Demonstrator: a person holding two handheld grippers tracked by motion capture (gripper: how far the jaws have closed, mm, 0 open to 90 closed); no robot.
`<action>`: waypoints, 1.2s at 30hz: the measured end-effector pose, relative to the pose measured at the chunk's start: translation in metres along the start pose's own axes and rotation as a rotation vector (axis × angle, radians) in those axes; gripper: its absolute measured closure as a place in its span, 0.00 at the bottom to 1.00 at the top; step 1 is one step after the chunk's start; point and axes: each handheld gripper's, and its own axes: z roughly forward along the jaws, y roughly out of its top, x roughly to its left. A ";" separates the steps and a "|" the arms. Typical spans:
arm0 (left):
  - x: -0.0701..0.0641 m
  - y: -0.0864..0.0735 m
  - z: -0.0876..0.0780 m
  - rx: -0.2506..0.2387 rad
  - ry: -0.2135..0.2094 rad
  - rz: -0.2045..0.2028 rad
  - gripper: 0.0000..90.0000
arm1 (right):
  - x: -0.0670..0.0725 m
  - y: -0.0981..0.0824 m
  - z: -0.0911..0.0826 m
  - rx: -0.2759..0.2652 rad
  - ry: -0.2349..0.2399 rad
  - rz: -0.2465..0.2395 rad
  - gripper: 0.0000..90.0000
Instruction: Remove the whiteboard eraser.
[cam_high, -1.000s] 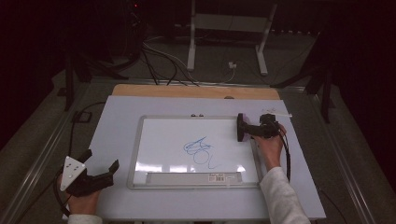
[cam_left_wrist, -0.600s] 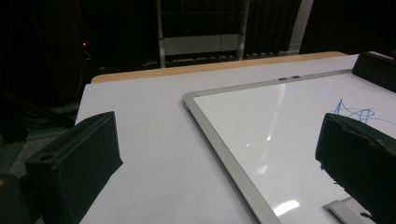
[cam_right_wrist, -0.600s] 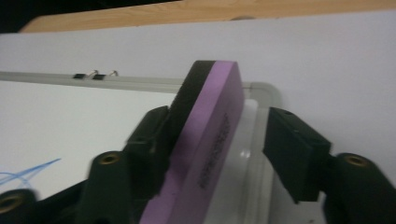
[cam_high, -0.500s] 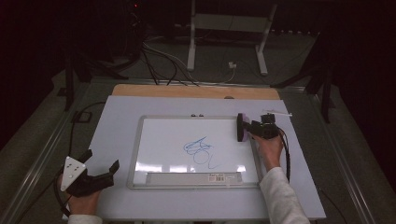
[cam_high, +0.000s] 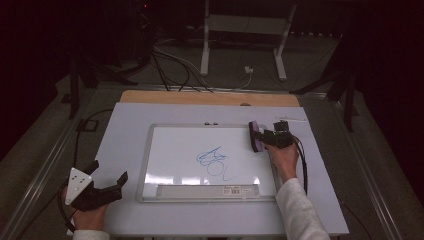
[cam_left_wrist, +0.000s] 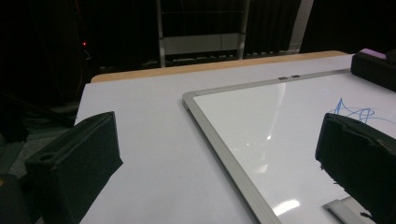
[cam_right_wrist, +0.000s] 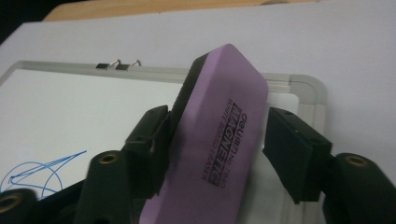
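A white whiteboard (cam_high: 147, 160) lies flat in the middle of the table, with a blue scribble (cam_high: 214, 161) near its centre. My right gripper (cam_high: 260, 136) hovers at the board's upper right corner, shut on a purple eraser (cam_high: 255, 136). In the right gripper view the eraser (cam_right_wrist: 219, 135) stands tilted between the jaws of the right gripper (cam_right_wrist: 217, 126), above the board's corner (cam_right_wrist: 308, 88). My left gripper (cam_high: 109, 170) rests at the table's front left, open and holding nothing. From the left gripper view (cam_left_wrist: 219, 154), the board's left frame (cam_left_wrist: 219, 140) runs between the wide-apart jaws.
The white table top (cam_high: 125, 120) has a wooden strip (cam_high: 210, 97) along its far edge. Cables (cam_high: 170, 65) and a white stand (cam_high: 245, 45) sit on the floor behind. Two small clips (cam_high: 210, 123) mark the board's top edge. A label strip (cam_high: 200, 190) runs along its front.
The right gripper has slid slightly left with the eraser, toward the board's corner. The left gripper stays put.
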 end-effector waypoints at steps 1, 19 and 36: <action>0.000 0.000 0.000 0.000 0.001 -0.002 0.01 | 0.001 0.000 0.001 0.004 0.000 -0.003 0.43; 0.001 -0.001 -0.001 0.001 0.002 -0.007 0.01 | 0.006 -0.004 0.012 0.058 0.021 -0.003 0.41; 0.001 0.000 -0.001 -0.001 0.003 -0.004 0.01 | 0.011 -0.003 0.007 0.034 0.015 -0.020 0.44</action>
